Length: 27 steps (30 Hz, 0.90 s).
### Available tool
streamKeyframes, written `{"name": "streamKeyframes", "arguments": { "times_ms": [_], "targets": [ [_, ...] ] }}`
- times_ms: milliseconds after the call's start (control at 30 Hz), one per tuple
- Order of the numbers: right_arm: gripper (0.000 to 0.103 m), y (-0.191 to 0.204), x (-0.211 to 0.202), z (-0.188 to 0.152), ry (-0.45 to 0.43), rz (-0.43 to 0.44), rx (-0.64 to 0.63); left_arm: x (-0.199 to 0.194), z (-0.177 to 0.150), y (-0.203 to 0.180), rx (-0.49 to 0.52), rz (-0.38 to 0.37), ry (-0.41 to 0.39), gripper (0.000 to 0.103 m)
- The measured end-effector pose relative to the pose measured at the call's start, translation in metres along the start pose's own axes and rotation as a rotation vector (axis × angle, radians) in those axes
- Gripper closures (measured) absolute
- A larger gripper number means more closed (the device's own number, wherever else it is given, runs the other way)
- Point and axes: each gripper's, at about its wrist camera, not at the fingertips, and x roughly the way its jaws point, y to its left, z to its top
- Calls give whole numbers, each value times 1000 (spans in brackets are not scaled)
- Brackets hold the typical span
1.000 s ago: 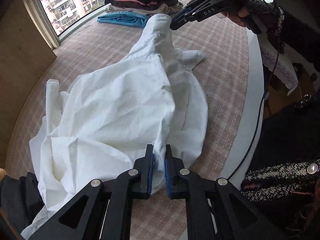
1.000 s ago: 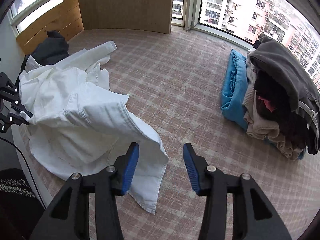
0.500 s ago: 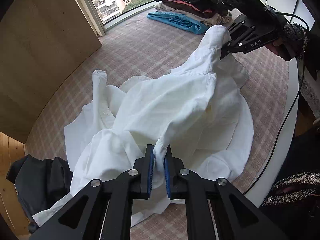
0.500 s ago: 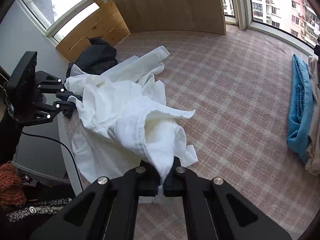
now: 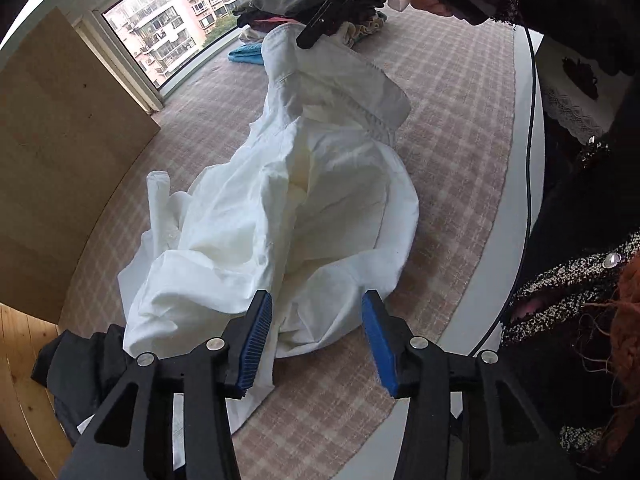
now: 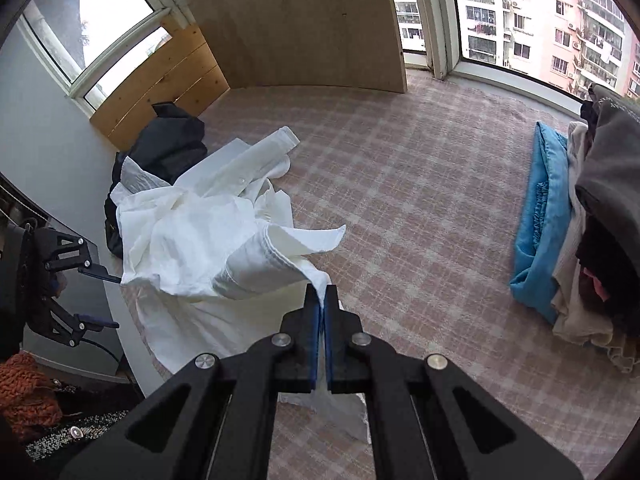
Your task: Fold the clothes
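Left wrist view: the left gripper (image 5: 316,328) hangs over a crumpled white cotton shirt (image 5: 304,216) lying on a pink checked cloth-covered surface (image 5: 448,128). Its blue-padded fingers (image 5: 256,334) are opening, and the shirt's near edge lies below the gap, unpinched. At the top, the right gripper (image 5: 305,42), partly cut off, lifts the shirt's far end; its fingertips are hidden in the fabric. A dark crumpled garment (image 5: 72,364) is half hidden at lower left.

Right wrist view: the right gripper (image 6: 322,300) has its fingers (image 6: 314,336) pressed together on a fold of the white shirt (image 6: 192,240). A stack of folded clothes (image 6: 580,224) sits at the right, cut off by the frame. The left gripper (image 6: 100,296) shows at the left edge.
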Motion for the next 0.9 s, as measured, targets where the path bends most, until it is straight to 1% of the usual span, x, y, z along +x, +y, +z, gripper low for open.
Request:
{"name": "streamKeyframes", "arguments": {
  "times_ms": [33, 100, 167, 233, 300, 333, 367, 400, 500, 567, 633, 667, 733, 767, 800, 833, 867, 900],
  "targets": [
    [100, -1, 5, -4, 11, -11, -14, 5, 0, -2, -5, -13, 10, 58],
    [94, 0, 10, -9, 24, -45, -52, 9, 0, -3, -25, -37, 9, 59],
    [84, 1, 15, -12, 36, -76, -93, 6, -1, -5, -26, -51, 4, 59],
    [76, 2, 19, -11, 35, -105, -122, 5, -4, -9, -17, -69, 5, 59],
    [75, 1, 23, -6, 33, -115, -120, 7, -4, -14, -7, -83, 14, 59],
    [77, 0, 25, -4, 33, -120, -119, 9, -4, -16, 3, -86, 20, 59],
    [96, -1, 27, -2, 34, -120, -112, 11, -4, -17, 15, -87, 26, 59],
    [101, -4, 29, 0, 39, -109, -87, 15, -4, -16, 22, -84, 34, 59],
    [102, -3, 22, 4, 26, -86, -56, 30, -2, -11, 53, -62, 61, 59],
    [102, 1, 8, 9, -7, -67, -45, 39, 0, -6, 77, -34, 76, 59],
    [102, 4, -7, 14, -32, -67, -38, 48, 3, 2, 87, -4, 96, 59],
    [102, 6, -13, 16, -44, -70, -38, 51, 4, 5, 87, -13, 98, 59],
    [102, 9, -22, 20, -65, -88, -51, 57, 5, 11, 82, -63, 97, 59],
    [102, 10, -24, 21, -69, -102, -53, 63, 5, 11, 83, -94, 113, 65],
    [102, 9, -25, 21, -70, -114, -49, 70, 3, 10, 85, -122, 144, 91],
    [102, 7, -28, 21, -82, -125, -38, 75, 1, 9, 81, -131, 169, 102],
    [102, 4, -31, 21, -93, -133, -24, 74, 0, 9, 69, -132, 175, 101],
    [102, 0, -36, 21, -103, -132, -2, 66, -1, 13, 42, -142, 154, 101]
  ]
}}
